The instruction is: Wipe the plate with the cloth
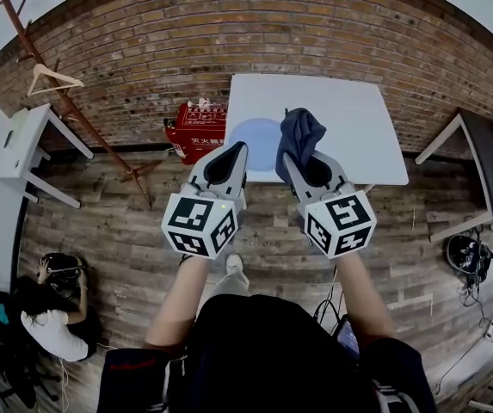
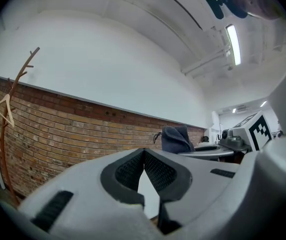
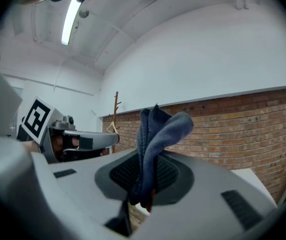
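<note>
Plate point(image 1: 257, 142) lies on the white table point(image 1: 349, 127), just past the left gripper point(image 1: 239, 150), whose jaws are closed together on nothing, free to steady the rim. To its right, the right gripper point(image 1: 290, 158) pinches the dark cloth point(image 1: 298, 136) bunched upright, seemingly above the plate, ready to wipe.

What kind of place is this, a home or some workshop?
Probably a lab or studio workroom rather than a home: a bare brick wall, one plain white table on a wood floor, and a ceiling strip light.
</note>
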A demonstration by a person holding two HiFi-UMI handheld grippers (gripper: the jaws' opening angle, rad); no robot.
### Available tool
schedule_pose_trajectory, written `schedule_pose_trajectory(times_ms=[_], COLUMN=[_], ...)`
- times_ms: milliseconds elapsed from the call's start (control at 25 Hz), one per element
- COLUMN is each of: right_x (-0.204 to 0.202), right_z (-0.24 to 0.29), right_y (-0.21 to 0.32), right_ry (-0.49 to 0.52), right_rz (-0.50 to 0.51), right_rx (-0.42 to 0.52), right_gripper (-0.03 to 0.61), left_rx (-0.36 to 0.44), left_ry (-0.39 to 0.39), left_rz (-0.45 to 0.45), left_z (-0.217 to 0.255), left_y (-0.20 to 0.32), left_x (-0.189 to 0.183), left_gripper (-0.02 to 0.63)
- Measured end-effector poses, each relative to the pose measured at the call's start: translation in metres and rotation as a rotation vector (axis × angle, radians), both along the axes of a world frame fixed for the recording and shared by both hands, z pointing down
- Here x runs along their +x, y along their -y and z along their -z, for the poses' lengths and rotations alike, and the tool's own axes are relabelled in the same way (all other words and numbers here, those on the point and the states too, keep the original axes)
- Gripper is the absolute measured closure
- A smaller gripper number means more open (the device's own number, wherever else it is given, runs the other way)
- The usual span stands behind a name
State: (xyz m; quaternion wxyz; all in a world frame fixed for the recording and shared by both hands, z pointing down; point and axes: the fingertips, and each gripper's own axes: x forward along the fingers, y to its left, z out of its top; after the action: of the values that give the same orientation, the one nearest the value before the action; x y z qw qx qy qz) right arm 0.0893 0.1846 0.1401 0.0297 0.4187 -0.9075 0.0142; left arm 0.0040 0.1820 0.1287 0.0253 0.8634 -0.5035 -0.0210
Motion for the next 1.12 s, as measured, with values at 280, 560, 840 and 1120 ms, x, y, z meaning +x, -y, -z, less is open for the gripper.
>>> schedule_pose_trajectory(times_ms=[280, 560, 840, 1120], right_x=[-0.011, -0.028, -0.051, -0.073], right_z=[-0.003, -0.001, -0.001, -0.007], right_y=[0.044, 0.085, 0.129, 0.166], right_ry=[0.007, 0.010, -0.001, -0.011], right_rz=[-0.008, -0.038, -0.075, -0.116], right_rx=[-0.022, -0.034, -0.041, -0.061], right_gripper=[0.518, 0.518, 0.518, 0.518], left_rx=[-0.021, -0.034, -0.053, -0.076], left_ry=[0.002, 0.008, 0.020, 0.022], left_rz=[-0.002, -0.034, -0.070, -0.093], left_z=[-0.003, -0.002, -0.006, -0.013], left_y=[0.044, 0.088, 0.133, 0.173], left_x=[-0.013, -0.029, -0.058, -0.087], left_gripper=[0.594, 0.594, 0.594, 0.594])
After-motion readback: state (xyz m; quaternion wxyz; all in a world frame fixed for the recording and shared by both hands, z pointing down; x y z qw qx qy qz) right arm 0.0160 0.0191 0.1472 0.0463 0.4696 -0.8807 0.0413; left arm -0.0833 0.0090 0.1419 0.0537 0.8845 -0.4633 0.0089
